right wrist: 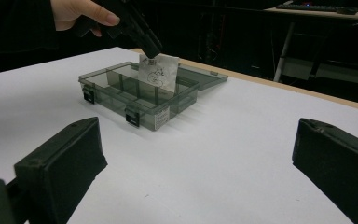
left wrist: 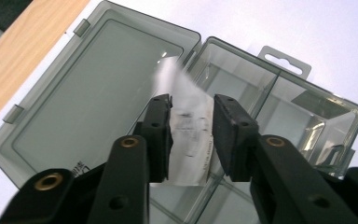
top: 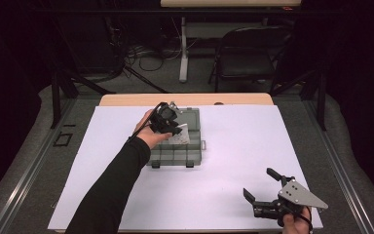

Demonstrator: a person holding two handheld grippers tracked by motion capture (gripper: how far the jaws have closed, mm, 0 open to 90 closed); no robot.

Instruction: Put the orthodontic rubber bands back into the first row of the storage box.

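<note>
A: Paper card (left wrist: 189,126) with the small black print, where is it sitting right now?

B: Middle of the left gripper view, between the pads of the left gripper (left wrist: 192,130), standing upright over the compartments of the smoky clear organizer box (top: 191,146). In the right gripper view it stands up out of the box, upper middle of the frame.

A: Is it clamped?

B: Doesn't look so. There's a gap on either side of the card, so I'd call that claw open around it, not pressing.

A: How will it handle?

B: My guess: very light, thin, bends easily, and it creases under a hard squeeze. A bit slick too. Best hold is the top edge, flat faces against the pads, with a gentle pinch.

A: And the other one?

B: Right gripper (top: 262,189) sits at the lower right of the high view, claw spread wide, holding nothing, well apart from the box. The box lid (left wrist: 93,98) lies flat open at left
</note>
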